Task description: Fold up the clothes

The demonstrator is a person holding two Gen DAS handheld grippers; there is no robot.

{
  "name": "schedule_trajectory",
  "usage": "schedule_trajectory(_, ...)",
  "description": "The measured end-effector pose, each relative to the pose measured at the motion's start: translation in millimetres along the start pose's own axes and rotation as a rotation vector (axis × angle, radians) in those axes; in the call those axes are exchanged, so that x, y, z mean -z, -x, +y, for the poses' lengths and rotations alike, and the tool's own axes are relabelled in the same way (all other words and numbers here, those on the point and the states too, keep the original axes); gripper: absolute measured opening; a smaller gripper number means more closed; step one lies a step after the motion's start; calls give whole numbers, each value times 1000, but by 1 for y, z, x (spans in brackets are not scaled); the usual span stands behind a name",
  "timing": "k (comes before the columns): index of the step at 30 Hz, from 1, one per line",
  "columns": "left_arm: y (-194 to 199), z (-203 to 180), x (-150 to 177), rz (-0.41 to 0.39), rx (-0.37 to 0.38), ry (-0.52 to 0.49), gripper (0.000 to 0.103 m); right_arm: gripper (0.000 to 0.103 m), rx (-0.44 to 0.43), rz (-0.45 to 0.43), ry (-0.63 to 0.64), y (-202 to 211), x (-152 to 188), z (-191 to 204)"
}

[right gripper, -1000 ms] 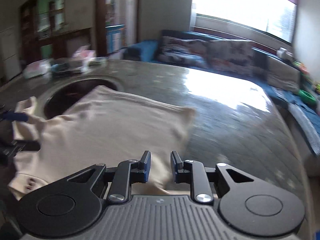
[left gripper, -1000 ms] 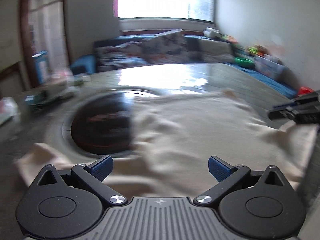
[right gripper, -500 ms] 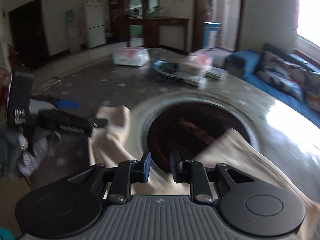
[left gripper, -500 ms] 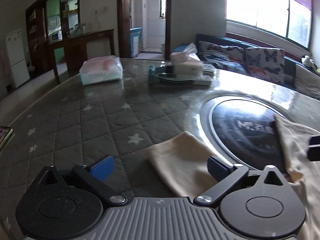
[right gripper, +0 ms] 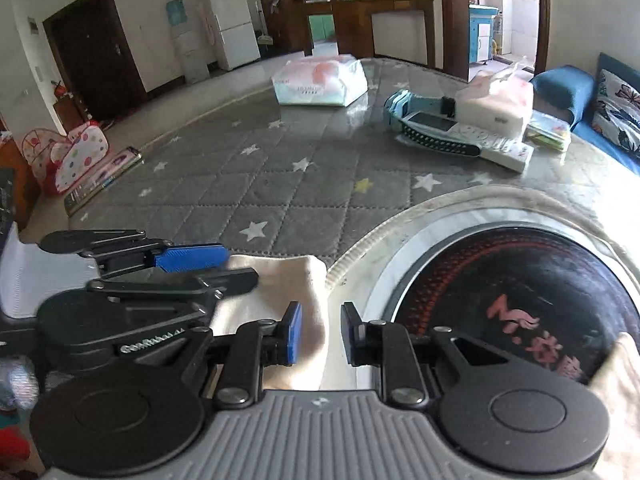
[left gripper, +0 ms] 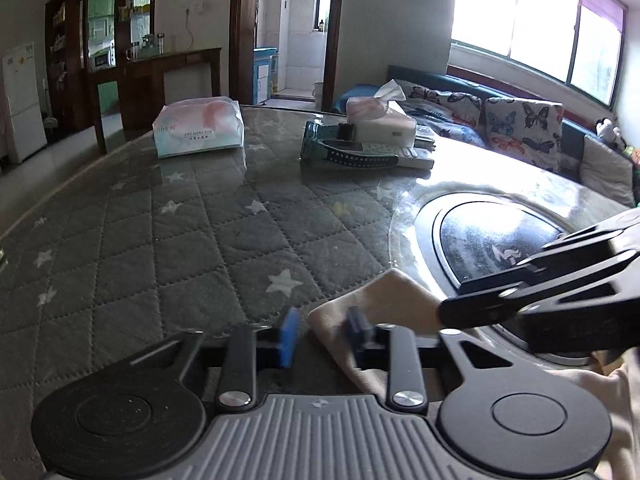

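A cream garment lies on the table with one sleeve end point(left gripper: 384, 300) stretched out toward the grey quilted cover; it also shows in the right wrist view point(right gripper: 280, 292). My left gripper point(left gripper: 322, 336) is low over the sleeve's tip, jaws narrowed but apart and blurred, with cloth between them. My right gripper point(right gripper: 320, 334) is open a little, over the same sleeve's right edge. Each gripper shows in the other's view, the right one point(left gripper: 552, 296) and the left one point(right gripper: 160, 276).
A round dark cooktop point(right gripper: 516, 304) is set into the glass table beside the sleeve. Two tissue packs point(left gripper: 200, 128) point(left gripper: 380, 120), a tray with a remote point(left gripper: 360, 156) stand at the far side. A sofa point(left gripper: 520, 120) lines the window wall.
Both grippers swung left to the sleeve end and dropped lower. My left jaws narrowed from wide open. My right jaws opened slightly and moved next to the left gripper.
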State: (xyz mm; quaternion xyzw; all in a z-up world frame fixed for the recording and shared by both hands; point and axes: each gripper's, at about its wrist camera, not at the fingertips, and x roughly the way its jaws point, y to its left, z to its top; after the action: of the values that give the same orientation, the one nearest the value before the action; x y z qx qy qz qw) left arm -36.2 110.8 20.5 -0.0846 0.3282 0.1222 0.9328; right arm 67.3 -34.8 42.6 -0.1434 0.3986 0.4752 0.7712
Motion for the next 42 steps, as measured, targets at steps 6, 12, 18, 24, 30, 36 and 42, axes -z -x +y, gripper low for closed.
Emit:
schedule_trajectory(6, 5, 3, 1, -26, 4, 4, 9, 7, 32, 14, 48, -13, -3, 11)
schedule_trajectory(12, 14, 4, -3, -73, -31, -1, 7, 6, 40, -22, 79, -12, -12, 19)
schedule_trajectory(18, 10, 10, -6, -56, -64, 1, 7, 14, 63, -29, 87, -23, -23, 20)
schedule_trajectory(24, 11, 10, -6, -47, -65, -20, 12, 16, 71, -65, 44, 15, -19, 3)
schedule_trajectory(30, 23, -8, -12, -74, -3, -34, 15, 16, 154, -44, 74, 79, 12, -14)
schedule_trajectory(36, 6, -40, -16, -26, 63, -98, 15, 15, 169, 39, 102, 102, 69, -5)
schedule_trajectory(42, -14, -45, -11, 10, -14, -114, 16, 16, 151, 52, 118, 99, 113, 15)
